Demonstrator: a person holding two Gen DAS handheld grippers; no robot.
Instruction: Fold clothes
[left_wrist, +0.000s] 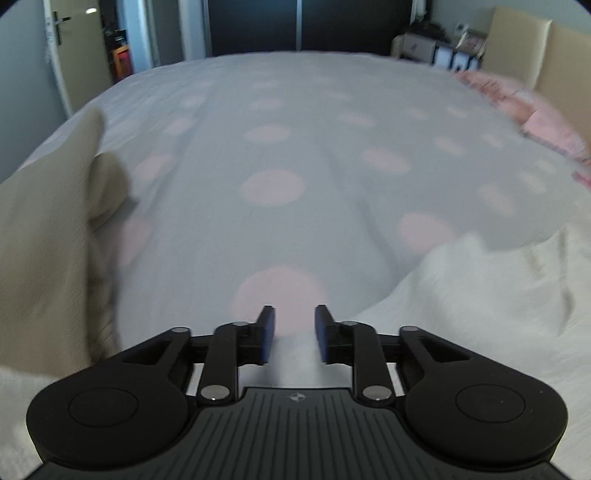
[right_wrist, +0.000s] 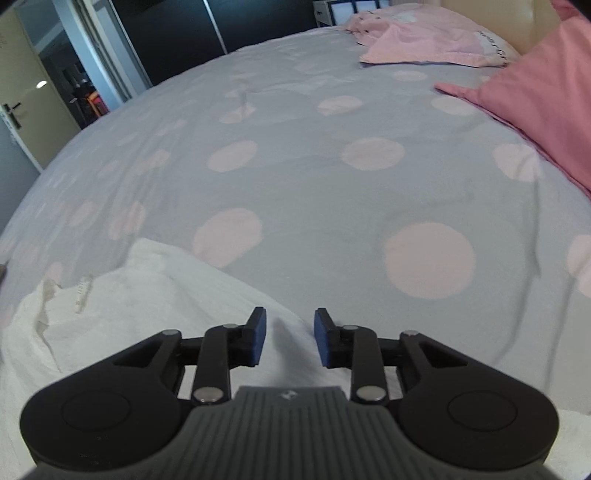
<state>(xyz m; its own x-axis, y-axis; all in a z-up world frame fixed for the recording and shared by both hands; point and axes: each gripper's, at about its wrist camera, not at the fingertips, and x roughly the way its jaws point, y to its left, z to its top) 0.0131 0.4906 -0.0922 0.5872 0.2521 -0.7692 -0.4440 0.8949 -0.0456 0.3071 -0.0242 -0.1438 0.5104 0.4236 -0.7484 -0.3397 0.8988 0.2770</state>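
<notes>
Crumpled white garment (right_wrist: 147, 314) lies on smooth dotted bedspread (right_wrist: 314, 192), claws apart.

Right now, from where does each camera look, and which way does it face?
Left wrist: sits behind the open left claw, facing along the bed; white garment lower right, beige cloth left.
Right wrist: sits behind the open right claw, over the white garment, facing pink pillows.
Shared: bed, white garment.
</notes>
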